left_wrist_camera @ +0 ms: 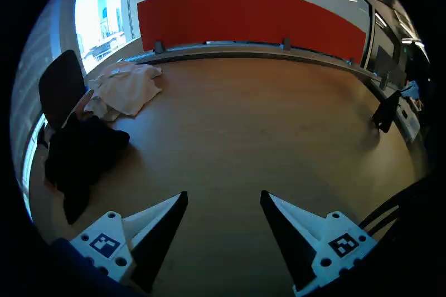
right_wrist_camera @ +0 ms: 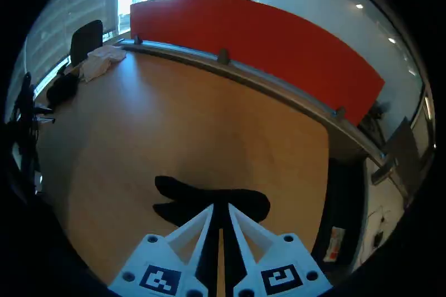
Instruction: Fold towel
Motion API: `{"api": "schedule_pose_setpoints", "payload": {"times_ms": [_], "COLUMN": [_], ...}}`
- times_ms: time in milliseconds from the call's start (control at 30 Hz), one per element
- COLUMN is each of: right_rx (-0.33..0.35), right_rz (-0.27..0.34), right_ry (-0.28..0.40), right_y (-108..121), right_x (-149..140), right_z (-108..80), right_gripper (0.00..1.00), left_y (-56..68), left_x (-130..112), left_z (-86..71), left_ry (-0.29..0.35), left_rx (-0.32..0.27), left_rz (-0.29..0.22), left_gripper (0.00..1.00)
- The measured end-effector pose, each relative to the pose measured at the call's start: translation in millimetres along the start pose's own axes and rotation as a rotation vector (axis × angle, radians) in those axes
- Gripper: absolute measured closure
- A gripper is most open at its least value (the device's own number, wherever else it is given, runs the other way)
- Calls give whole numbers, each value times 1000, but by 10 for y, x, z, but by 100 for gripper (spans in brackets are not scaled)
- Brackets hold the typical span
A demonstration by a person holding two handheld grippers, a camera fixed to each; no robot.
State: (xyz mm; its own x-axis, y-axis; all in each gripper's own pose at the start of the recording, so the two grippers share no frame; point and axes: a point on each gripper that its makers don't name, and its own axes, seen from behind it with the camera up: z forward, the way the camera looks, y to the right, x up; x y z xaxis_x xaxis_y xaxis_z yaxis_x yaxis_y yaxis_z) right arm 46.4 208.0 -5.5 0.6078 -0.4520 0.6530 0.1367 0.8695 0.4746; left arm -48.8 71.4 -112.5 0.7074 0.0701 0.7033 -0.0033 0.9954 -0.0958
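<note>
Left gripper (left_wrist_camera: 223, 193): released, fingers spread wide, nothing between them, hovering over bare wooden table (left_wrist_camera: 251, 124). In the left gripper view the towel (left_wrist_camera: 125, 88) is a crumpled white heap well ahead and far to the left of the fingers, near the table's far edge, just short of the red divider (left_wrist_camera: 251, 18). A black cloth (left_wrist_camera: 83, 152) is bunched nearer, left of the left finger, touching the towel's near side. A dark chair (left_wrist_camera: 60, 85) stands beyond both. Right gripper (right_wrist_camera: 221, 208): fingers drawn together, only a thin slit between them. Its tips meet a flat black patch (right_wrist_camera: 245, 199) on the table; cannot tell if it's pinched. In the right gripper view the towel (right_wrist_camera: 100, 62) is far ahead-left, well apart from the tips.
</note>
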Motion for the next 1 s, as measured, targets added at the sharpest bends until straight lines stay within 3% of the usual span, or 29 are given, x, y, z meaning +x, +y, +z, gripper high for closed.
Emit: {"api": "schedule_pose_setpoints", "payload": {"times_ms": [300, 1000], "right_rx": [-27, -82], "right_rz": [-9, 77], "right_ry": [-101, -293], "right_y": [80, 138], "right_x": [-601, -1785], "right_z": [-59, -45], "right_gripper": [95, 95], "left_y": [69, 109], "left_x": [-19, -26], "left_z": [-2, -27], "left_ry": [-3, -3], "left_rx": [-6, -6], "left_rz": [4, 15], "left_gripper": [3, 3]}}
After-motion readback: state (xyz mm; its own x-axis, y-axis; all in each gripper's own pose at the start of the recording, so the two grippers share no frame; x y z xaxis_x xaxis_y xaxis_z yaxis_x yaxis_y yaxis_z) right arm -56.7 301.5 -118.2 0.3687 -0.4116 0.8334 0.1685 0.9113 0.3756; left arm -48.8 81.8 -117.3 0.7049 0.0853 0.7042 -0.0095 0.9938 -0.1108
